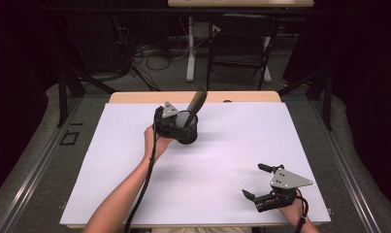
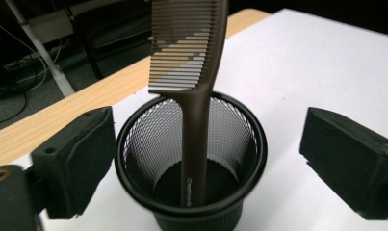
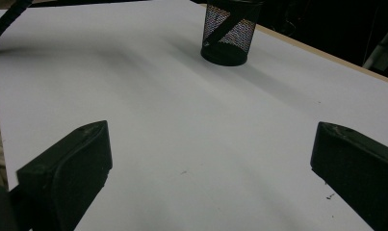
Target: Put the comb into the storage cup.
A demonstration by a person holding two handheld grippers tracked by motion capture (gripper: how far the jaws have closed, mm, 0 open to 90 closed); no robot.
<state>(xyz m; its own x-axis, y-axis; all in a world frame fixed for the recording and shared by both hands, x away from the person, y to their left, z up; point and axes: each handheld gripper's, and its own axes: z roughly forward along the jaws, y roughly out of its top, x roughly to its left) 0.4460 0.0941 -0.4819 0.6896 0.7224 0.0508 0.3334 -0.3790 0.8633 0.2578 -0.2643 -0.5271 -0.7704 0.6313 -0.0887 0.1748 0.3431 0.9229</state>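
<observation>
Comb [image 2: 194, 72] standing handle-down in mesh cup [image 2: 148, 139], teeth up, leaning; left gripper [image 2: 206, 159] jaws apart, right gripper [image 3: 211, 178] likewise.

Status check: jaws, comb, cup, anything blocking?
Left gripper jaws open, clear of comb. Comb stands handle-down in mesh cup, leaning on rim. Right gripper jaws open, empty, near table edge. Nothing in the way.

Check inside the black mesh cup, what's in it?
A brown comb stands handle-down in the mesh cup, teeth above the rim, leaning. The near wall hides the handle's tip.
</observation>
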